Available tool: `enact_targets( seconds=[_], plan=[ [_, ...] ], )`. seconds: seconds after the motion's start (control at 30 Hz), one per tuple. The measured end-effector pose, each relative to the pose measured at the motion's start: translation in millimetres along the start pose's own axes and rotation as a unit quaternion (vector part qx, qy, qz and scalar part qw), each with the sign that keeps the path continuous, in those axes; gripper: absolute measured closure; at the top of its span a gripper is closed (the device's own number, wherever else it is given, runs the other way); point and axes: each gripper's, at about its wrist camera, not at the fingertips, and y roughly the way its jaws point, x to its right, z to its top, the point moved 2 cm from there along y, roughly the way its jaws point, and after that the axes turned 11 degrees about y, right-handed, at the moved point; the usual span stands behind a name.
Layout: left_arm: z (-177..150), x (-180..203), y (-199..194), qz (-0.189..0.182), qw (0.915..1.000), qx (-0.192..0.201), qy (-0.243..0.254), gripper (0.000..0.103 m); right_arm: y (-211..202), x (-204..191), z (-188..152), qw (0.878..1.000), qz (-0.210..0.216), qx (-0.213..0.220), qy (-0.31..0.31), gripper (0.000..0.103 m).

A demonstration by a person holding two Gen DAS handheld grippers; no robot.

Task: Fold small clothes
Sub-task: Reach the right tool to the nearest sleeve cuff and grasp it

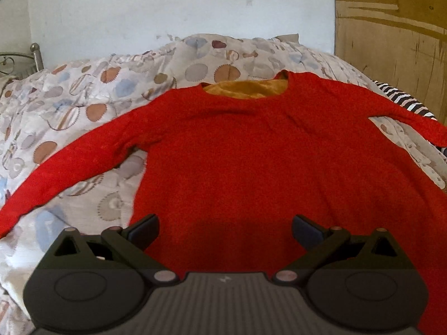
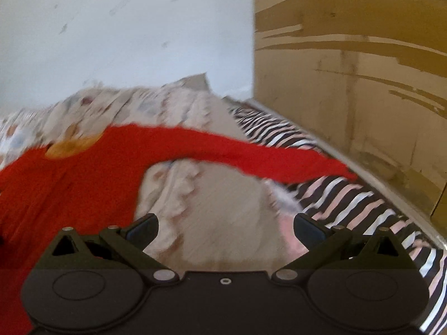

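A red long-sleeved top (image 1: 237, 150) with an orange lining at the neck lies spread flat on the patterned bedcover (image 1: 83, 92), both sleeves stretched out. My left gripper (image 1: 225, 230) is open and empty above the top's lower hem. In the right wrist view the top (image 2: 69, 184) is at the left, and its right sleeve (image 2: 251, 153) runs out toward the striped sheet. My right gripper (image 2: 225, 230) is open and empty over the bedcover (image 2: 212, 201), below that sleeve. This view is blurred.
A striped sheet (image 2: 349, 203) lies along the bed's right side. A brown wooden panel (image 2: 349, 83) stands right of it. A white wall (image 1: 181, 8) is behind the bed. A metal bedpost (image 1: 35, 53) stands at the far left.
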Motion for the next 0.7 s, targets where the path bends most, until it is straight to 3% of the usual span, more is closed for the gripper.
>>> enact_targets(
  seconds=[0.17,0.23,0.4,0.6,0.7],
  plan=[
    [-5.2,3.7,13.4,-0.006,0.9999,-0.003,-0.015,0.0,16.3,31.0,16.8,0.998,-0.005,0.044,0.04,0.0],
    [-9.1,2.7,15.6,-0.005,0.9996,0.005,-0.029,0.0,21.0,42.6,16.2,0.995,0.018,0.072,0.06,0.0],
    [-23.9,6.7,16.7,0.011,0.9987,0.038,-0.033,0.001,55.6,69.5,24.9,0.995,0.042,-0.003,0.091,0.0],
    [-32.0,14.7,16.5,0.03,0.9972,0.064,-0.026,0.001,97.4,98.4,48.8,0.988,0.006,-0.017,0.152,0.0],
    [-33.4,15.4,17.0,0.029,0.9969,0.068,-0.028,0.0,128.9,124.0,63.3,0.974,-0.035,-0.024,0.221,0.001]
  ],
)
